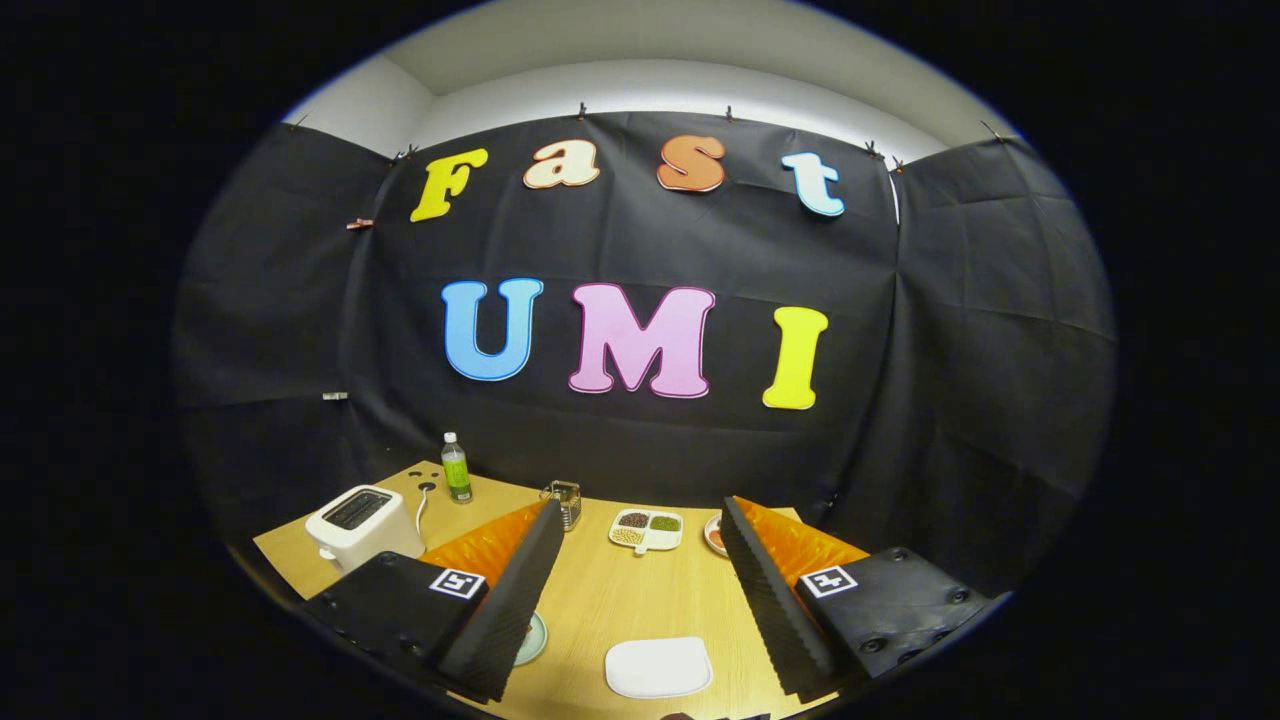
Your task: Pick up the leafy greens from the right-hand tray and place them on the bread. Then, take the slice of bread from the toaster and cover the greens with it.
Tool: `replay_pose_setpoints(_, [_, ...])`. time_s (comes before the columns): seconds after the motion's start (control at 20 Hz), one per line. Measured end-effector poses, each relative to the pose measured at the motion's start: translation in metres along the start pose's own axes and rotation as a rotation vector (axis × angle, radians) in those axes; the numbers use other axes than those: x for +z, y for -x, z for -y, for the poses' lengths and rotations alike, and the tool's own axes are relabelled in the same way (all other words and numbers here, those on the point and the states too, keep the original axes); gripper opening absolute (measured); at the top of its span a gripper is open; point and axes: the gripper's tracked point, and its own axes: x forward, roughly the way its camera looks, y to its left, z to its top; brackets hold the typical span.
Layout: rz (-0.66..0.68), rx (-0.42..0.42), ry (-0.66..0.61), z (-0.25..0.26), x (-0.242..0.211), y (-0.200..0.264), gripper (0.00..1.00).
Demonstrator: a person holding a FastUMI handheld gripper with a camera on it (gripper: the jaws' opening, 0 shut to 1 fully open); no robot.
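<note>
Gripper (640, 590) wide apart, empty; above table (640, 600)

Gripper (640, 590) held above wooden table (600, 600), fingers spread wide, gripping nothing. Between them, a white plate (658, 667); beyond, a divided tray (646, 529) with dark, green and pale fillings. Left of the fingers, white toaster (362, 524), green bottle (457, 468) behind it. Small metal rack (566, 500) near left fingertip.

Black cloth wall (640, 440) behind a wooden table (620, 600); pale ceiling (640, 60), perhaps evenly lit.
</note>
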Motion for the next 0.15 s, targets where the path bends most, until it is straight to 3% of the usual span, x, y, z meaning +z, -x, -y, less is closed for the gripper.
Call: replay_pose_setpoints(0.15, [-0.022,0.014,-0.011,0.0031,-0.0104,-0.0022,0.98])
